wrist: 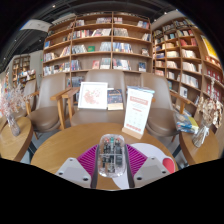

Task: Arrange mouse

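Mouse [111, 157]: translucent, pinched between both pads, long axis along the fingers.
Gripper [111, 170]: clamped on it.
Desk [60, 148]: round, directly below.

The tongs [111, 166] grip a clear mouse [111, 155] between both pink pads [88, 157], above the round wooden worktop [60, 147]; bookshelves [98, 45] stand beyond.

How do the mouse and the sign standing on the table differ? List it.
The mouse is clear and see-through; the sign is opaque white with print. The mouse sits low between the gripper's pink pads; the sign stands upright, far beyond the fingers. The mouse is rounded; the sign is flat and rectangular. Both are over the round wooden table.
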